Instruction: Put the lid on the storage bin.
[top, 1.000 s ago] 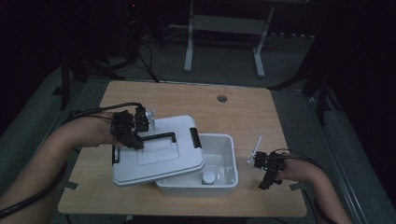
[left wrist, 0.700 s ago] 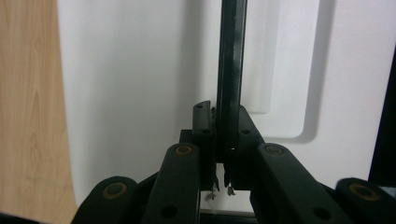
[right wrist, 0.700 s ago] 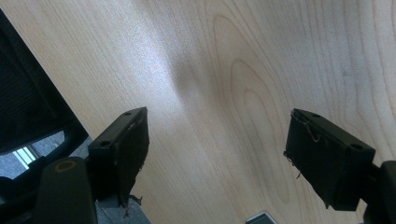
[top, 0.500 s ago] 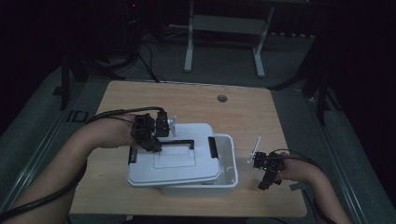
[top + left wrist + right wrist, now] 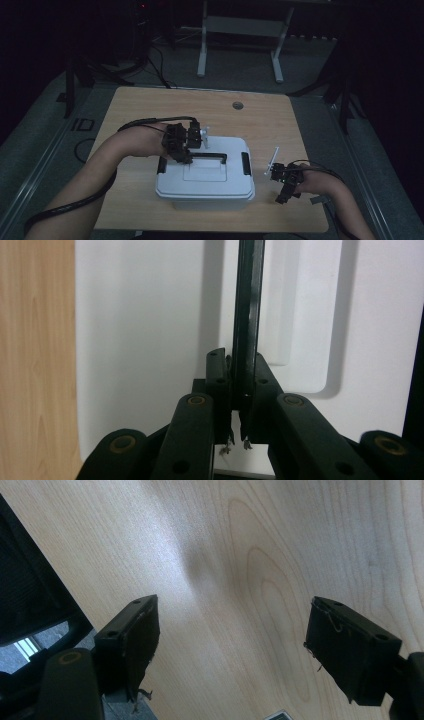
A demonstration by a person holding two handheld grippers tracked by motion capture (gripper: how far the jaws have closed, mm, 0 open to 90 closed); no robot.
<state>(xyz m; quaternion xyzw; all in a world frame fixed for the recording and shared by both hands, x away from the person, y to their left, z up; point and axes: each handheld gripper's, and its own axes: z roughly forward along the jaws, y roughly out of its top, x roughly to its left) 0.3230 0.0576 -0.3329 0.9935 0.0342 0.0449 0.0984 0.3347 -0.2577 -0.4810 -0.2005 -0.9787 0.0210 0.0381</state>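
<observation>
Now the left gripper [image 5: 186, 150] has its fingers clamped on the black handle [image 5: 247, 315] of the white lid [image 5: 205, 172], which lies on the white box [image 5: 210, 202] mid-desk [image 5: 280, 120], while the right gripper's [image 5: 232, 650] fingers stand apart over bare wood.

The lidded bin [image 5: 205, 182] blocks the table's [image 5: 150, 102] middle; the far half lies free.
</observation>
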